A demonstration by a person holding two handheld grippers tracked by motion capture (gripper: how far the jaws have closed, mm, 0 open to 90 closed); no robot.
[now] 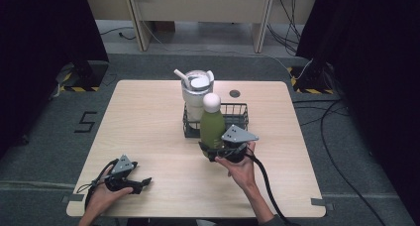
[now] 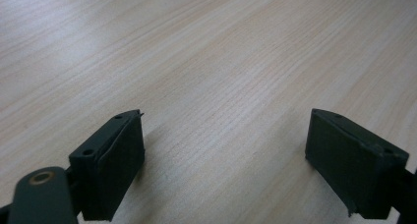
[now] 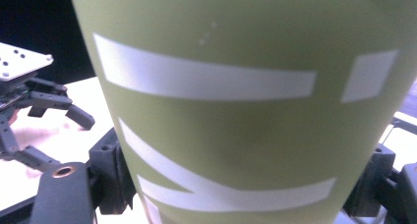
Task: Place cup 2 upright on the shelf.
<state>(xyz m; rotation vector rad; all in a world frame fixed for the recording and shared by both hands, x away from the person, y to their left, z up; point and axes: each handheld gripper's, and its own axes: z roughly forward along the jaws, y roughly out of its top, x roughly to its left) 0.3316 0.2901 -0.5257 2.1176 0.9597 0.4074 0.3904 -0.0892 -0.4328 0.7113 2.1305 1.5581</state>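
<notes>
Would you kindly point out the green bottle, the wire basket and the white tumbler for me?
green bottle (image 1: 212,128), high view, on its green body.
wire basket (image 1: 236,116), high view, on its right-hand wire wall.
white tumbler (image 1: 193,96), high view, on its white side.

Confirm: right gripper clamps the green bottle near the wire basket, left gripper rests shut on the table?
Not quite: the left gripper is open, its fingers wide apart over bare table in the left gripper view. The right gripper does clamp the green bottle by the wire basket.
</notes>
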